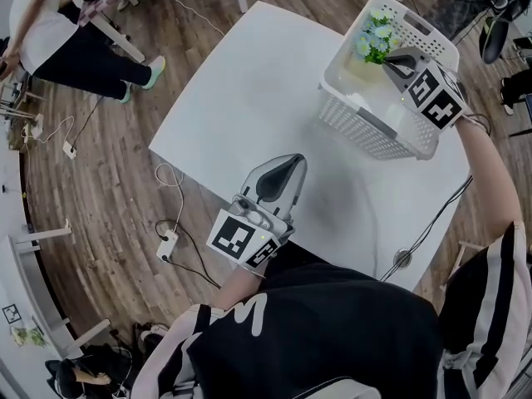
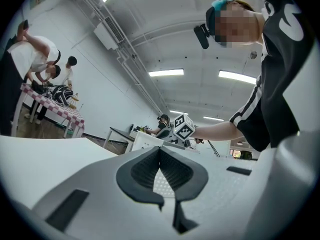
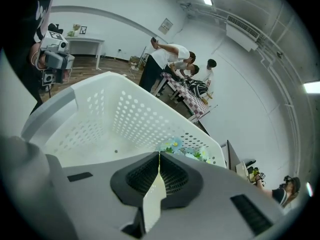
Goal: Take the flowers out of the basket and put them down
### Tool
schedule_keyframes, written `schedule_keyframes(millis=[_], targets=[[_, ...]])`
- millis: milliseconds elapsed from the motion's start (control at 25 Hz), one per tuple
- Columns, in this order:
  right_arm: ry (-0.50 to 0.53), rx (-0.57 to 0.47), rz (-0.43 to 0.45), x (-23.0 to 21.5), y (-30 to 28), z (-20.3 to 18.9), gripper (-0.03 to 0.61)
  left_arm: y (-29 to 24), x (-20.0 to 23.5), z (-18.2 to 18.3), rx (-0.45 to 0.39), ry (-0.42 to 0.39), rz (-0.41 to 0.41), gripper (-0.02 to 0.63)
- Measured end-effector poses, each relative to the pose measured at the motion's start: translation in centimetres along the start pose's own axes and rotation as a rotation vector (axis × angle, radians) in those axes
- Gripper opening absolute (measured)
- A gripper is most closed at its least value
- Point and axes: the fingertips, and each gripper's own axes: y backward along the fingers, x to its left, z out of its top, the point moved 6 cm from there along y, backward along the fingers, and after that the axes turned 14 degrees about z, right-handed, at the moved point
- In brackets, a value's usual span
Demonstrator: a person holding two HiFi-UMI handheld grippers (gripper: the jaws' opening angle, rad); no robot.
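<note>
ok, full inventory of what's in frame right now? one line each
table: 1, white, centre of the head view
basket: 1, white, perforated, on the table's far right corner
flowers: 1 bunch, pale blue and white with green leaves, inside the basket's far end
power strip: 1, white, on the floor left of the table
floor: 1, brown wood
bystanders: several, at a checked-cloth table in the background
left gripper: 1, grey, jaws together, empty, above the table's near edge
right gripper: 1, grey, jaws together, empty, over the basket beside the flowers
</note>
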Motion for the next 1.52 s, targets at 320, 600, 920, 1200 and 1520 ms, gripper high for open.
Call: schedule_keyframes(millis=[320,600,920,1200,1520], targets=[[-0.005,0.097,0.092,-0.8,-2.5,-1.2,0.020,0.8,1.0,-1.0,0.008,0.033,0.038,0.005],[-0.003,0.146,0.145,-1.5,-4.6,-1.7,0.020,0.8,1.4,-1.2,0.019,0.028,0.055,0.005],[-0.011,0.210,0.179,-1.9,-7.0,-2.7,0.023,0.6,1.4,-1.4,0.020,0.031,0.057,0.005],[-0.005,0.262,0.180,-2.3,-8.2,-3.6,0.034,0.6,1.6,-1.4,0.026,0.034,0.072,0.005],[-0.031,0.286,0.194,-2.4,-9.7,-4.7,0.072,1.0,2.2,-1.8,0.032,0.036,0.090,0.005]])
